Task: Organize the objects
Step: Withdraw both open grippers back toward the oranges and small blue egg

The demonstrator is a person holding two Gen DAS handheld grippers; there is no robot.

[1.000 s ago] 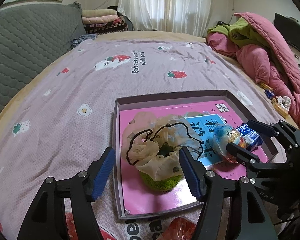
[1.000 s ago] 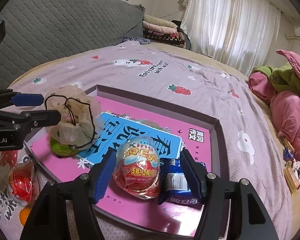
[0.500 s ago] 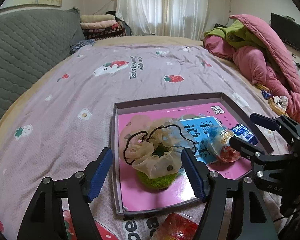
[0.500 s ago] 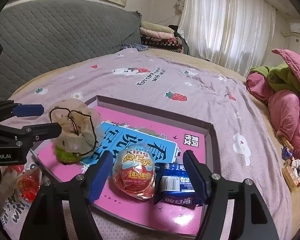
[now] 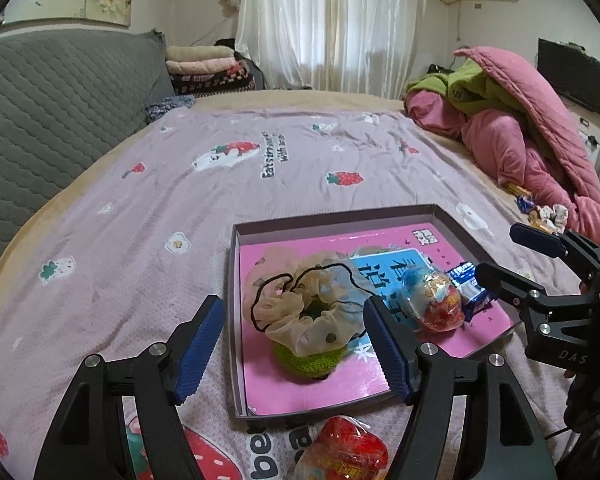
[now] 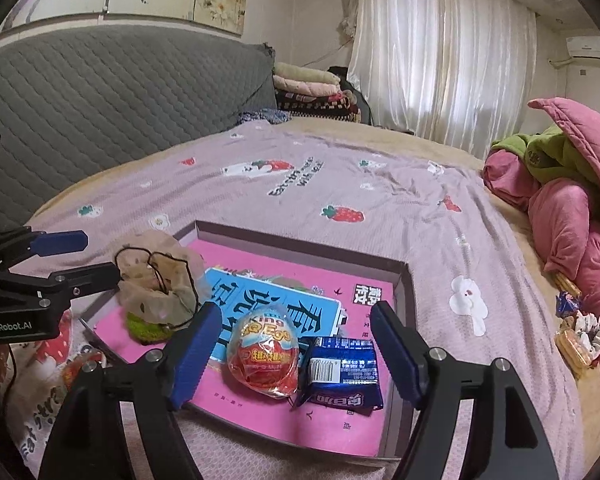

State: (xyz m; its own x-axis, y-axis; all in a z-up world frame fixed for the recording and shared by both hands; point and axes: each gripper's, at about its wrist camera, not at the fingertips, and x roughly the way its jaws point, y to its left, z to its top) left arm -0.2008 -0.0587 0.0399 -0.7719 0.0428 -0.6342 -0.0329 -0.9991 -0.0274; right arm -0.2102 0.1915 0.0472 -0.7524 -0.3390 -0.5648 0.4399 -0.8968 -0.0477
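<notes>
A shallow grey tray [image 5: 236, 312] [image 6: 400, 300] with a pink and blue book inside lies on the bed. In it sit a beige scrunchie [image 5: 308, 308] [image 6: 156, 280] on a green scrunchie [image 5: 308, 360], a wrapped chocolate egg [image 5: 436, 300] [image 6: 266, 354] and a blue snack packet [image 5: 470, 288] [image 6: 342, 372]. My left gripper [image 5: 296, 348] is open and empty, hovering near the scrunchies. My right gripper [image 6: 296, 352] is open and empty, above the egg and packet.
A red wrapped snack [image 5: 344, 454] [image 6: 76, 368] lies on the lilac strawberry sheet [image 5: 180, 220] in front of the tray. More snacks and a white scrunchie [image 6: 580, 332] lie at the right, beside a pink and green quilt pile [image 5: 520, 128]. A grey headboard [image 6: 100, 100] stands left.
Both grippers have pulled back and up from the tray, staying open. The scrunchies, egg and packet rest in the tray unmoved.
</notes>
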